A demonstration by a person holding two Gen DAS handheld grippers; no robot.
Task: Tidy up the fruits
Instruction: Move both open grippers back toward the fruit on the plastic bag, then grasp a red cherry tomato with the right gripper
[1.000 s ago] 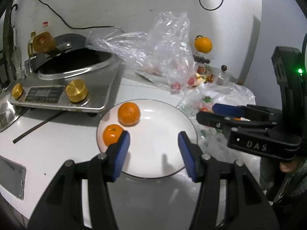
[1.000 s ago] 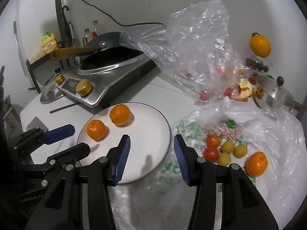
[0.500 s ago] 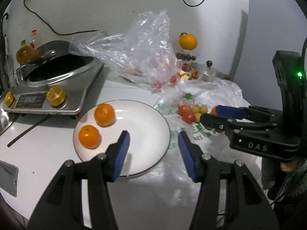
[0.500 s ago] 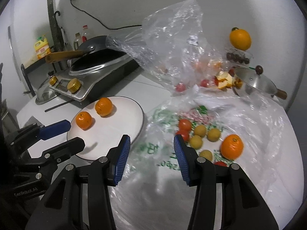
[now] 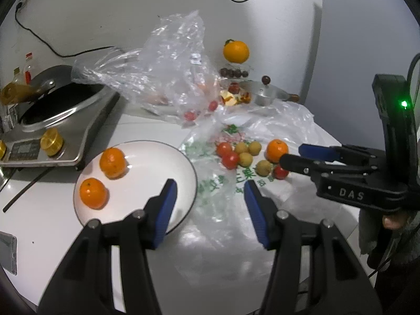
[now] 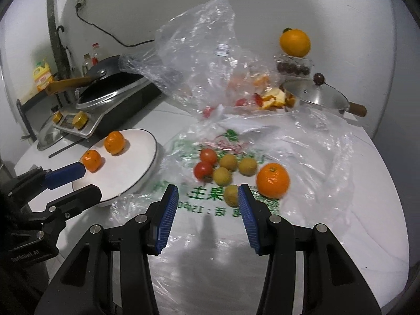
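Note:
A white plate [image 5: 147,155] [image 6: 139,149] holds two oranges [image 5: 113,162] [image 5: 93,193]. To its right, on a flat printed plastic bag [image 6: 210,210], lie an orange [image 6: 273,180] [image 5: 277,150], red tomatoes [image 6: 204,169] and several small yellow fruits [image 6: 221,176]. My left gripper [image 5: 208,197] is open and empty above the plate's right rim. My right gripper [image 6: 207,202] is open and empty, hovering just short of the loose fruits, the orange off its right finger.
An induction cooker with a wok [image 5: 52,115] stands at the left. A crumpled clear bag [image 5: 170,63] with fruit scraps lies behind. A steel pot lid [image 6: 315,97] and an orange on a stand [image 6: 294,42] are at the back right.
Both grippers have swung to the right, away from the plate and toward the loose fruits on the bag. Both stayed open and empty.

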